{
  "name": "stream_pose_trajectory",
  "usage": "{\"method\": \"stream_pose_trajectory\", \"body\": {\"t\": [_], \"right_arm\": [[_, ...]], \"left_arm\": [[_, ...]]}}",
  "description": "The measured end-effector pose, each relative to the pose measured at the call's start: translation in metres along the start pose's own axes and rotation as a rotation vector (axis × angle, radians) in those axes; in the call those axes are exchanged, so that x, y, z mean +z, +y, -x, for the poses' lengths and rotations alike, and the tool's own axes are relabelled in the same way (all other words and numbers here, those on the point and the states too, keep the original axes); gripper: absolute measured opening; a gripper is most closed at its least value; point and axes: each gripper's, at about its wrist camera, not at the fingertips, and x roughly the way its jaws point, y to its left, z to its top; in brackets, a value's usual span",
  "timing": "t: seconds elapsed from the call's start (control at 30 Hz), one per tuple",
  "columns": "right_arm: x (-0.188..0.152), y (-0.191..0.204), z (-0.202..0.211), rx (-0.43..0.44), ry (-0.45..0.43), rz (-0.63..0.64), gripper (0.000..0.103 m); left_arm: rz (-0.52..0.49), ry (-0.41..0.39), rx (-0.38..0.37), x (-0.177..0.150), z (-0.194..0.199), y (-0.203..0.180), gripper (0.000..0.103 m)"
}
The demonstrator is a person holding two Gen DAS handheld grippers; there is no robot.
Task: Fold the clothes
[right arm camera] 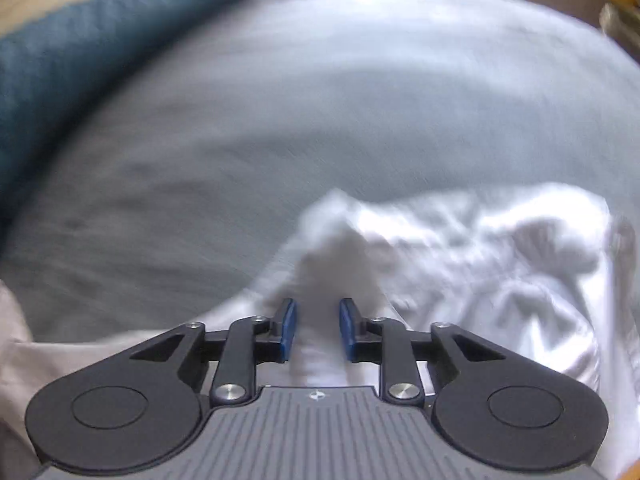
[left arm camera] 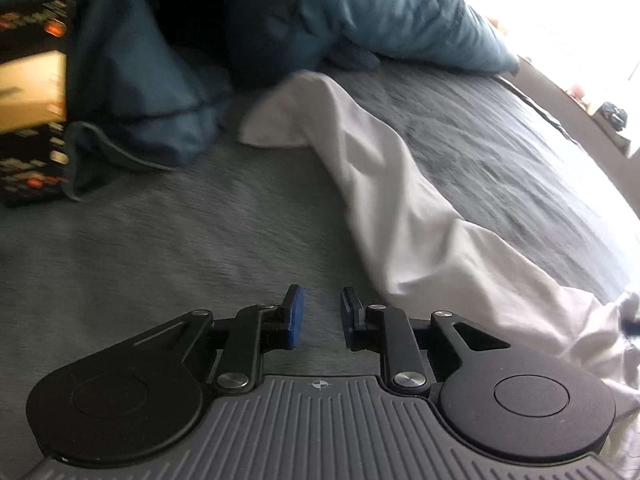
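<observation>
A white garment (left arm camera: 404, 216) lies in a long rumpled strip across the grey bed sheet (left arm camera: 168, 248), from the blue bedding down to the lower right. My left gripper (left arm camera: 320, 318) hovers over bare sheet just left of that strip, its blue pads apart with nothing between them. In the blurred right wrist view, the white garment (right arm camera: 480, 256) lies bunched at the lower right. My right gripper (right arm camera: 318, 330) is right over it, pads apart. A raised fold of white cloth shows in the gap, and I see neither pad pressing on it.
A crumpled blue duvet (left arm camera: 152, 92) and a blue pillow (left arm camera: 400, 12) lie at the far end of the bed. A dark printed box (left arm camera: 32, 96) stands at the left. The bed's right edge (left arm camera: 568, 120) meets a bright window side. Blue bedding (right arm camera: 68, 64) fills the upper left.
</observation>
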Motion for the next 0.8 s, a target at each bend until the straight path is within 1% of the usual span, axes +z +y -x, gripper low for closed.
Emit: {"method": "stream_pose_trajectory", "body": {"t": [0.03,0.07,0.1,0.13,0.17,0.23,0.3,0.37,0.43,0.47,0.5,0.53,0.57,0.6,0.67,0.7,0.77,0.8], "right_arm": [[-0.004,-0.002,-0.009,-0.066,0.005,0.028,0.013],[-0.006,-0.004,-0.007,-0.060,-0.015,0.015,0.013],[-0.007,-0.006,-0.005,-0.053,-0.033,0.002,0.013],[-0.008,-0.007,0.000,-0.051,-0.040,-0.009,0.015],[-0.008,-0.006,0.005,-0.043,-0.054,-0.012,0.015],[-0.006,-0.007,0.015,-0.027,-0.085,-0.025,0.016],[0.003,-0.007,0.021,0.012,-0.119,-0.052,0.017],[0.012,-0.004,0.024,0.051,-0.147,-0.060,0.017],[0.021,0.005,0.014,0.100,-0.128,-0.029,0.018],[0.026,0.009,0.009,0.124,-0.119,-0.014,0.018],[0.030,0.014,0.004,0.143,-0.109,0.004,0.017],[0.030,0.018,-0.009,0.094,-0.092,0.048,0.017],[0.028,0.019,-0.022,0.013,-0.070,0.083,0.017],[0.026,0.016,-0.033,-0.037,-0.060,0.085,0.012],[0.026,0.005,-0.031,-0.051,-0.113,0.019,0.011],[0.027,0.000,-0.030,-0.059,-0.139,-0.014,0.013],[0.025,-0.012,-0.021,-0.107,-0.178,-0.059,0.015],[0.022,-0.021,-0.013,-0.118,-0.197,-0.083,0.015]], "left_arm": [[-0.013,-0.023,0.005,0.002,0.006,0.000,0.020],[-0.029,-0.043,-0.004,0.006,0.009,-0.002,0.020],[-0.049,-0.058,-0.030,0.011,0.009,-0.009,0.020],[-0.071,-0.069,-0.060,0.017,0.007,-0.016,0.020],[-0.102,-0.063,-0.103,0.023,0.001,-0.028,0.021],[-0.189,-0.021,-0.215,0.034,-0.019,-0.062,0.022],[-0.286,0.029,-0.329,0.042,-0.042,-0.100,0.025],[-0.380,0.077,-0.383,0.041,-0.067,-0.138,0.025],[-0.468,0.115,-0.415,0.035,-0.090,-0.171,0.025],[-0.497,0.127,-0.411,0.031,-0.100,-0.182,0.025],[-0.523,0.132,-0.378,0.026,-0.109,-0.191,0.025],[-0.548,0.115,-0.320,0.021,-0.116,-0.197,0.025],[-0.572,0.091,-0.275,0.016,-0.121,-0.203,0.026],[-0.589,0.054,-0.265,0.013,-0.119,-0.205,0.026],[-0.593,0.041,-0.250,0.010,-0.119,-0.208,0.026],[-0.581,0.041,-0.250,0.010,-0.119,-0.208,0.026],[-0.559,0.041,-0.250,0.012,-0.119,-0.207,0.026],[-0.549,0.045,-0.251,0.014,-0.119,-0.208,0.026]]}}
